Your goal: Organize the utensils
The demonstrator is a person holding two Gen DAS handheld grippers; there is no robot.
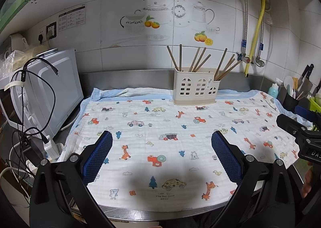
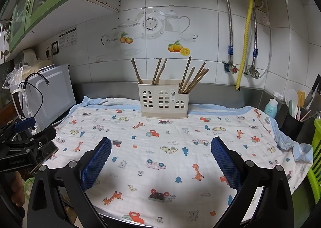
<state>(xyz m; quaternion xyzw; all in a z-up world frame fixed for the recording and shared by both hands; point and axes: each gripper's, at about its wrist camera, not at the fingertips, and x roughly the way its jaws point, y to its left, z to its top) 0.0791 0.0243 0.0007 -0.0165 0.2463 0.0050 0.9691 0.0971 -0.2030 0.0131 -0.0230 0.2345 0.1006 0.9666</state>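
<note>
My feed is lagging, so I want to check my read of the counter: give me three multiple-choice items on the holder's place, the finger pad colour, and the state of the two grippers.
1. Where does the utensil holder stand?
A. at the far edge of the printed cloth, near the wall
B. on top of the microwave
C. at the near edge of the counter

2. What colour are the pads on the fingers?
A. red
B. blue
C. yellow

3. What state are the two grippers in?
A. both shut on chopsticks
B. left open, right shut
C. both open and holding nothing

Key:
1 A, the holder sits at the back of the cloth with the chopsticks upright in it.
2 B, the meshed pads are blue in both wrist views.
3 C, the left gripper and right gripper each show a wide gap with only cloth between the fingers.
</note>
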